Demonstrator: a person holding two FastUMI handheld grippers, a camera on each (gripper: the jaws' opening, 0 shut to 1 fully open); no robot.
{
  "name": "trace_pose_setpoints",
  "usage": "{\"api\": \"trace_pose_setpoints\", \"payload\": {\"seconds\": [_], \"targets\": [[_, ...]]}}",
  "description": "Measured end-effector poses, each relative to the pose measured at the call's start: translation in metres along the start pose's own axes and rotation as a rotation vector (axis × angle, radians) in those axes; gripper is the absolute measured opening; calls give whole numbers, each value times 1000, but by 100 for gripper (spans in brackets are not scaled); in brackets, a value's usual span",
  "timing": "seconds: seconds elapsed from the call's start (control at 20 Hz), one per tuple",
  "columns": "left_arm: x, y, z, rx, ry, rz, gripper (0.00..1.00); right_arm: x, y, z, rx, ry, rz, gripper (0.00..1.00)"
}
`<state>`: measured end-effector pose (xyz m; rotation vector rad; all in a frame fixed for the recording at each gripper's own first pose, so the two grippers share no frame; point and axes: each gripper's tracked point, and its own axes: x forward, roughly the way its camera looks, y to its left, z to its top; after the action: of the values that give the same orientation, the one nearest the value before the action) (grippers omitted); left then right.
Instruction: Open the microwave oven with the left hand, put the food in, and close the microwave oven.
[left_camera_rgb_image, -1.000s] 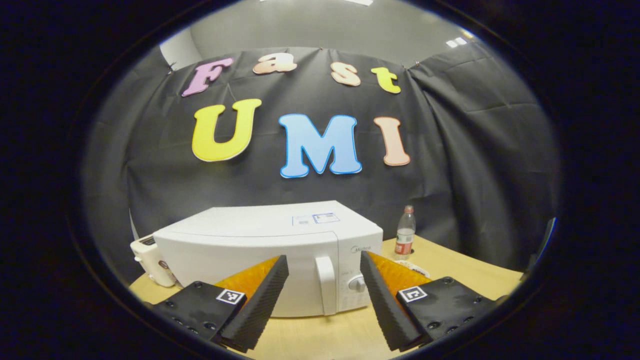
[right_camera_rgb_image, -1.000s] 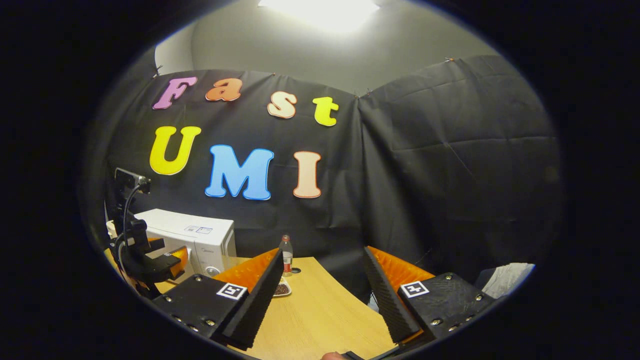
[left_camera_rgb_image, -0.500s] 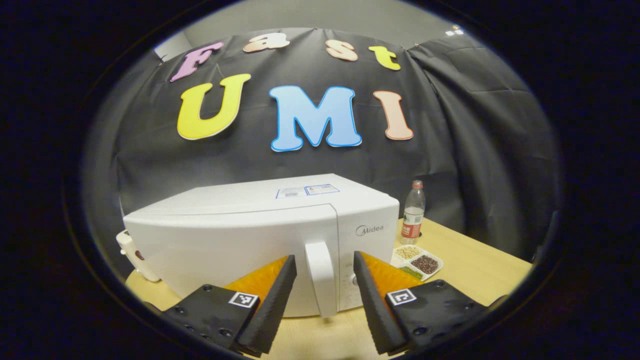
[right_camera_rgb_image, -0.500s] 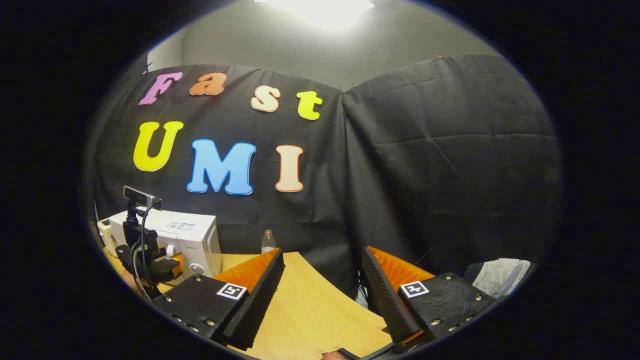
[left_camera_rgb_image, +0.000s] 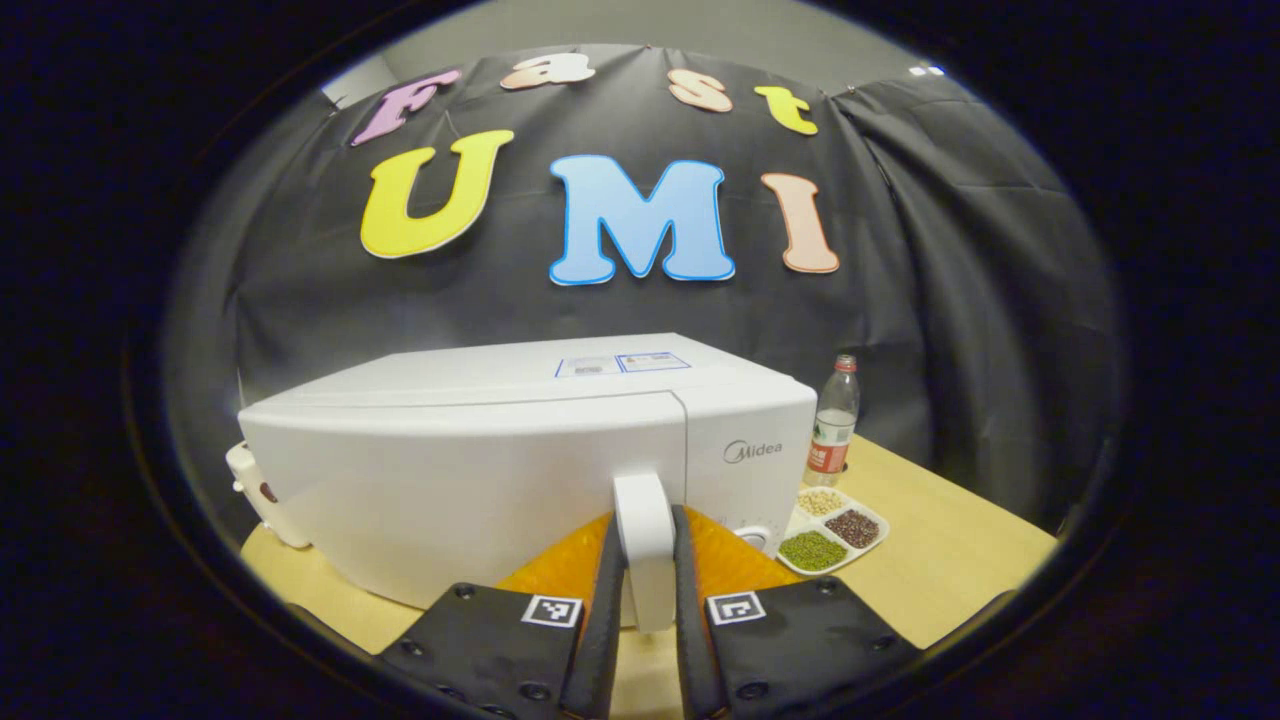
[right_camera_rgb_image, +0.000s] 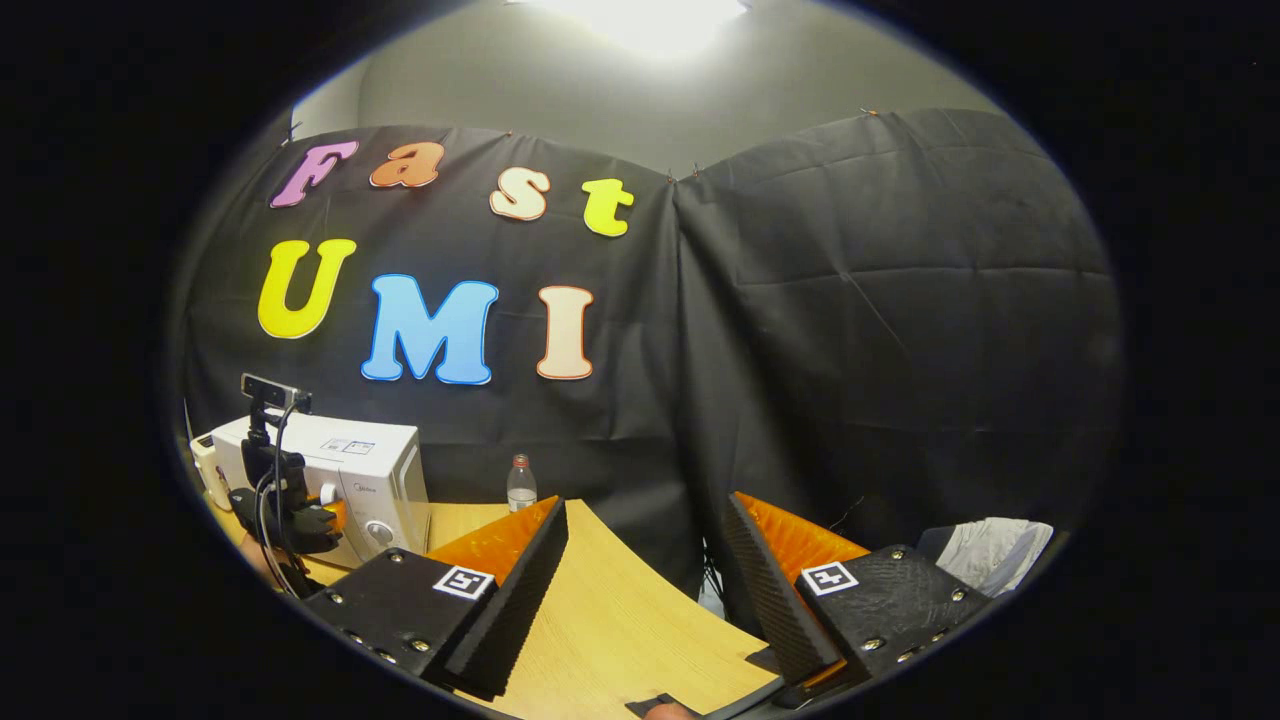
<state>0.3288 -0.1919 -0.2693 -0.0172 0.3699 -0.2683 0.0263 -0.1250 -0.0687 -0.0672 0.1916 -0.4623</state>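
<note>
The white microwave oven (left_camera_rgb_image: 520, 450) sits on your worktop (left_camera_rgb_image: 940, 560) with its door closed, and your left hand-held gripper (left_camera_rgb_image: 645, 600) is clamped on the door handle (left_camera_rgb_image: 645, 545), one finger pressing each side. Just right of the oven lies the divided food tray (left_camera_rgb_image: 832, 525), a bottle (left_camera_rgb_image: 832, 420) behind it. Your right hand-held gripper (right_camera_rgb_image: 645, 590) hangs wide open above the worktop edge, well apart from them

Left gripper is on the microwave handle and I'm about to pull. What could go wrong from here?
The left gripper pinches only the lower end of the door handle, so it may slip off. The microwave could slide on the table toward you. The food tray sits close beside it and might get nudged.
</note>
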Motion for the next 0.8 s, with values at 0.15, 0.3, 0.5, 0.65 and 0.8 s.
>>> {"api": "trace_pose_setpoints", "payload": {"seconds": [0.15,0.3,0.5,0.65,0.8], "targets": [[0,2,2,13,-1,13,19,-4,-4,1,-8,-6,9,96],[-3,1,1,12,19,12,14,-6,-10,4,-3,-14,17,96],[-3,3,3,8,20,26,11,-7,-17,5,-1,-19,27,96],[-4,3,5,5,23,44,11,-7,-23,5,-10,-20,38,96],[-29,0,-8,-5,36,47,11,-8,-22,14,53,-18,74,96]]}}
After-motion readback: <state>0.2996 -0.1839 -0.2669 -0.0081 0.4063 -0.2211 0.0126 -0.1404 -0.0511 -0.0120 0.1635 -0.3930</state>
